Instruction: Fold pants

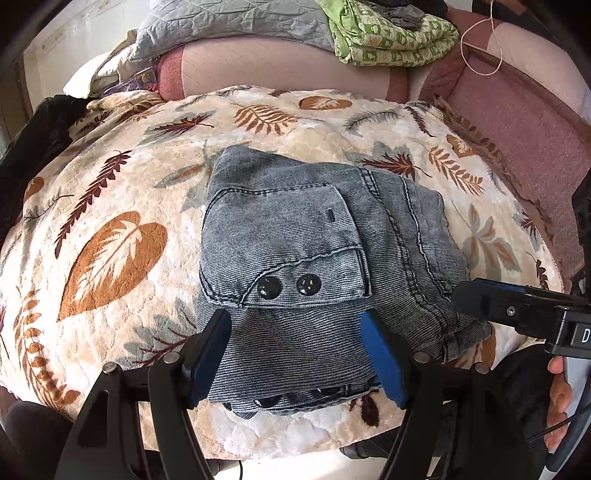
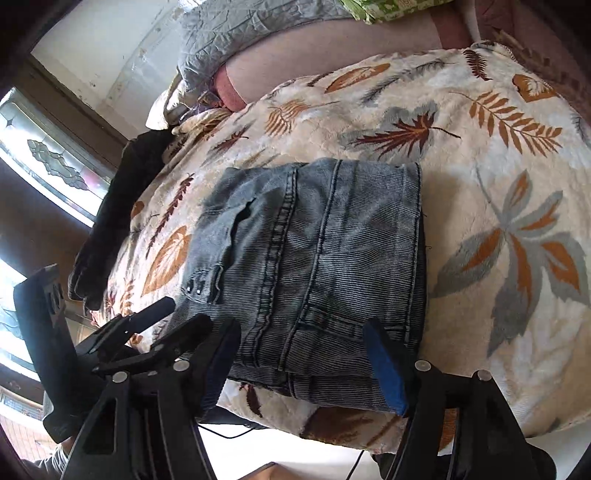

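Faded blue-grey denim pants [image 1: 295,236] lie folded into a compact bundle on a leaf-patterned blanket [image 1: 110,229]. A pocket flap with two black buttons [image 1: 288,286] faces up. My left gripper [image 1: 295,350] is open, its blue-padded jaws hovering over the bundle's near edge, holding nothing. My right gripper [image 2: 303,365] is open over the near edge of the pants [image 2: 314,251] and holds nothing. The right gripper's black finger [image 1: 491,299] reaches in at the left view's right side.
The blanket [image 2: 480,184] covers a bed or sofa with pink upholstery [image 1: 517,122]. A grey quilt [image 1: 229,22] and green patterned cloth [image 1: 388,37] are piled at the back. A dark garment [image 2: 110,206] lies at the blanket's left edge near a window [image 2: 48,158].
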Demonstrator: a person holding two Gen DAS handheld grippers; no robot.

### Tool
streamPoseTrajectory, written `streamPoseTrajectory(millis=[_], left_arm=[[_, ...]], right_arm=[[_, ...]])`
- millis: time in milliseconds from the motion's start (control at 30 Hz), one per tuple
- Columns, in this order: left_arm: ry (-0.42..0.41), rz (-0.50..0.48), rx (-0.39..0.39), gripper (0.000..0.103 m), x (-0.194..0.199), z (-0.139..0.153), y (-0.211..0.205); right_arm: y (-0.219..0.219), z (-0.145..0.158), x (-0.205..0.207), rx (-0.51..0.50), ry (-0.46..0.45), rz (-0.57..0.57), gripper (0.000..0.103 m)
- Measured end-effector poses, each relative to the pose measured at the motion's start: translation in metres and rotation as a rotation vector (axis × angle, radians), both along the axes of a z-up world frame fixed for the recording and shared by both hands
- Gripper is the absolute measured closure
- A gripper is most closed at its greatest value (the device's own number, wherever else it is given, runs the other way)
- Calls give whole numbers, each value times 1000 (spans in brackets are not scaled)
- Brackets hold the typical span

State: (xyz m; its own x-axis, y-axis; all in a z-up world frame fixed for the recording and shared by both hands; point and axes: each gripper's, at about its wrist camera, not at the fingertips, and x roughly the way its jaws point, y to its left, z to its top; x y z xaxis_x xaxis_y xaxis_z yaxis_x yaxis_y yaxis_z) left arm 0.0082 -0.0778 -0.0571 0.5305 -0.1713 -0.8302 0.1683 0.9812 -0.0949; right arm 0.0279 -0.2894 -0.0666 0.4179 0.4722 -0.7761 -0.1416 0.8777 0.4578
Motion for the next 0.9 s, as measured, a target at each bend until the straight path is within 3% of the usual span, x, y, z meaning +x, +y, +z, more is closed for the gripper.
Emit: streamPoseTrajectory(millis=[100, 200, 367, 600, 900], left_arm=[[-12, -2, 7, 30, -2, 5, 1], [-12, 3, -2, 30, -2, 8, 6], [-30, 49, -110, 30, 4, 15, 38], [-4, 167, -27, 30, 26, 6, 71], [37, 154, -57, 30, 53, -3, 64]], right_arm=[[-9, 6, -7, -1, -15, -34, 31], [-24, 6, -8, 64, -1, -72, 31], [-62, -2, -5, 167, 63, -154, 31], [-76, -17, 0, 264, 98, -185, 31], [-62, -47, 51, 313, 244, -143, 31]])
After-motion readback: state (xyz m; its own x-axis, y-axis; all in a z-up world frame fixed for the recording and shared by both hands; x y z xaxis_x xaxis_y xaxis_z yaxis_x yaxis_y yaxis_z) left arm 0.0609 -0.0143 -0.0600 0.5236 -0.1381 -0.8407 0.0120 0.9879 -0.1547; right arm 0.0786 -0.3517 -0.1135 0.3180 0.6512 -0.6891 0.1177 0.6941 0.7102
